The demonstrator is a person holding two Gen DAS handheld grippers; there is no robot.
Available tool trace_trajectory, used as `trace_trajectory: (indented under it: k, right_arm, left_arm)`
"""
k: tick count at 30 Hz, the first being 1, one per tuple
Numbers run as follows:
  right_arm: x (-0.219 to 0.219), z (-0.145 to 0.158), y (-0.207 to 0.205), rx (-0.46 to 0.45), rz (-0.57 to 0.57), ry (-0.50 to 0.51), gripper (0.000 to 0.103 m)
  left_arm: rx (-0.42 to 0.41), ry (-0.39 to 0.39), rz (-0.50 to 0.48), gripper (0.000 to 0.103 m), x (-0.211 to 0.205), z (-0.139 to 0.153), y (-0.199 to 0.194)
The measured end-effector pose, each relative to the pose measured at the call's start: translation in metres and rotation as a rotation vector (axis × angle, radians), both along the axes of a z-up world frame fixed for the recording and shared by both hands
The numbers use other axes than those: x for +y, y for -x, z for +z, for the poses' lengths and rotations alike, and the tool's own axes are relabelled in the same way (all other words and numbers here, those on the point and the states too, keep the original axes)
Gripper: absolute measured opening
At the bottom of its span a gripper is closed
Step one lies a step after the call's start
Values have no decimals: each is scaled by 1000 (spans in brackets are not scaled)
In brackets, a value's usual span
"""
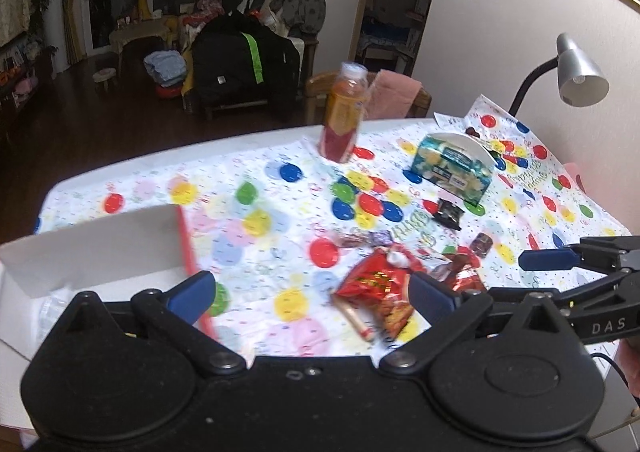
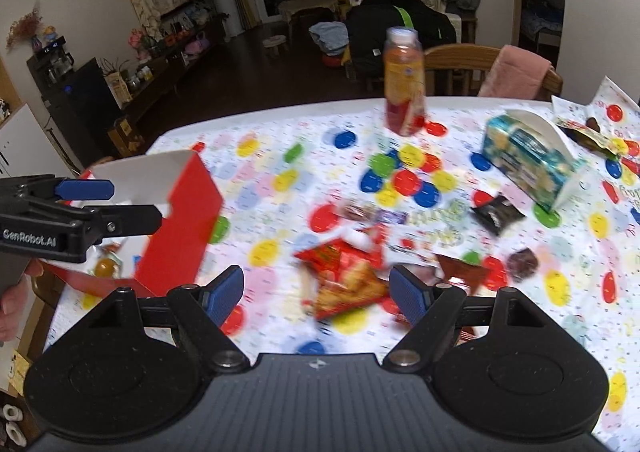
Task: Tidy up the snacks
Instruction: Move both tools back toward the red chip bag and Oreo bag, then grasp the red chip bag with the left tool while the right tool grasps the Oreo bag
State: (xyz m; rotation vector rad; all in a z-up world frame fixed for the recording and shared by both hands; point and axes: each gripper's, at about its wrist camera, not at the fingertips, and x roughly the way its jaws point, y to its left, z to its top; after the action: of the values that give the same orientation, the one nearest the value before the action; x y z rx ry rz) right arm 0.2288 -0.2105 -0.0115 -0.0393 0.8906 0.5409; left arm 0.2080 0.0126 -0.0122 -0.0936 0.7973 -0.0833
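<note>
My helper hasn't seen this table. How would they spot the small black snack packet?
Find the teal tissue pack in its white holder on the balloon-print tablecloth. The black packet lies just in front of it, the only black wrapper among red ones.

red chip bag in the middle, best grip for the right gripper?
Take the red bag by its crimped top edge, the end nearest the candies, coming from above with the right gripper, whose jaws are open. The bag lies flat on the cloth and looks puffy, so its thin edge should pinch more securely than the body.
</note>
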Motion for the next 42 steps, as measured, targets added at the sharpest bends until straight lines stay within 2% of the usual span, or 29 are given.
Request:
trace_trajectory:
  k: [10, 17, 29, 31, 36, 40, 42]
  right_arm:
    - [-70, -35, -31, 49, -58, 27, 80]
    - [-96, -63, -64, 99, -95, 30, 80]
    - [-89, -115, -107, 246, -107, -8, 80]
    - [-86, -121, -111, 270, -104, -16, 74]
    - [-79, -130, -118, 294, -88, -19, 72]
    - [-77, -136, -122, 315, -93, -25, 65]
    - [-77, -140, -124, 330, -99, -33, 62]
  left_arm:
    - [46, -39, -21, 102, -65, -45, -37]
    - [105, -52, 12, 100, -86, -85, -58]
    - [197, -35, 39, 91, -105, -126, -89]
    - [214, -26, 40, 87, -106, -131, -94]
    - [229, -24, 42, 82, -107, -138, -101]
    - [238, -17, 41, 81, -106, -142, -105]
    - [241, -3, 36, 74, -105, -143, -105]
